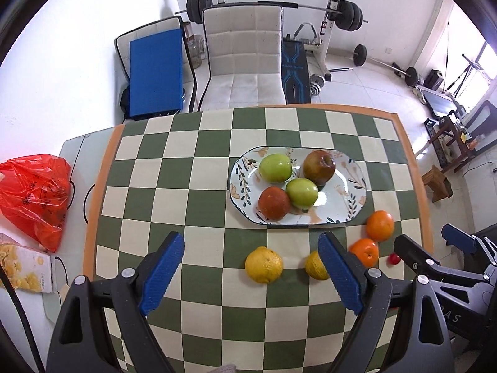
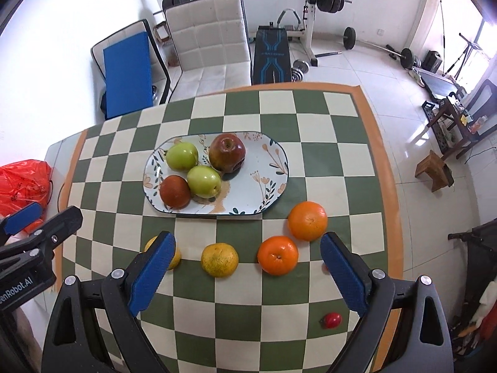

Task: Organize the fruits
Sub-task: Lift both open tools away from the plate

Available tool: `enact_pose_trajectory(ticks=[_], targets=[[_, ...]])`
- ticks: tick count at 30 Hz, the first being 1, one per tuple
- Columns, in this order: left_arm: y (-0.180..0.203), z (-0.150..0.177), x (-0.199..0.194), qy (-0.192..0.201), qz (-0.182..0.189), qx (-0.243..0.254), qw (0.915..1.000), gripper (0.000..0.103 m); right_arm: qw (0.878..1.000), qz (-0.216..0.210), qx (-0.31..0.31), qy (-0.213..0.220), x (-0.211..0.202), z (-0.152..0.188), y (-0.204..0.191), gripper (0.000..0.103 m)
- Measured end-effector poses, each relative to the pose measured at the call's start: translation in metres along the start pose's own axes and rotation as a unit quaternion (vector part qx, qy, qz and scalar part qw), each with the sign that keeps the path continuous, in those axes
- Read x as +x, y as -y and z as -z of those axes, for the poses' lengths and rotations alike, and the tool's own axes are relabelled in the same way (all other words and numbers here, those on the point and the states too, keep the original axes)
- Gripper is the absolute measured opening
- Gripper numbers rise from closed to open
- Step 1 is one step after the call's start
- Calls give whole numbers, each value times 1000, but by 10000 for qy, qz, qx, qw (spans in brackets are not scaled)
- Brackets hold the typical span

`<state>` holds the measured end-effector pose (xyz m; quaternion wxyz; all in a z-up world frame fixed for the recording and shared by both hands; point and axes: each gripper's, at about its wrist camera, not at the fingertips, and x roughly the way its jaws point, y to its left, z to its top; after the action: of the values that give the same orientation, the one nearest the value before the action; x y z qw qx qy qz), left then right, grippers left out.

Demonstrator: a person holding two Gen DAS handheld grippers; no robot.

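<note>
With four citrus fruits loose on the checked surface (image 2: 279, 289) below the plate (image 2: 267, 155) at frame centre, the right claw (image 2: 245, 267), spread wide and empty, should centre over the nearer orange (image 2: 277, 255); the left claw (image 1: 250, 272) is likewise wide and empty.

Glossy ceramic plate (image 2: 273, 168); matt checked cloth (image 2: 279, 289); ribbed jaws

One oval floral plate (image 2: 273, 158) holds four apples: two green apples (image 2: 182, 155) (image 2: 204, 181) and two red apples (image 2: 227, 153) (image 2: 175, 190). Ahead of the fingers lie two orange tangerines (image 2: 307, 221) (image 2: 277, 255) and two yellow citrus fruits (image 2: 219, 260) (image 1: 263, 264). One small red fruit (image 2: 332, 320) lies low right; another is barely visible. Two grippers, both with jaws apart, and two chairs complete the count.
</note>
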<state>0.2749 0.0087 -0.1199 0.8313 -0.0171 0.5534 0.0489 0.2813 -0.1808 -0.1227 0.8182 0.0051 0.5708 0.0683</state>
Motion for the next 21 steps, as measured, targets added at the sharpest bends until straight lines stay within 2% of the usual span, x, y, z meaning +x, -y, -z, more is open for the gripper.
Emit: enact_pose_trajectory(ticks=[14,21], targets=[[0,15,-55,407,181,-17,9990,88,9982,-84,9,591,-83,19,-5,97],[-2,13,-49,345,197,-49,9992,88,9977,-279,133,610,-81,17,-7,97]])
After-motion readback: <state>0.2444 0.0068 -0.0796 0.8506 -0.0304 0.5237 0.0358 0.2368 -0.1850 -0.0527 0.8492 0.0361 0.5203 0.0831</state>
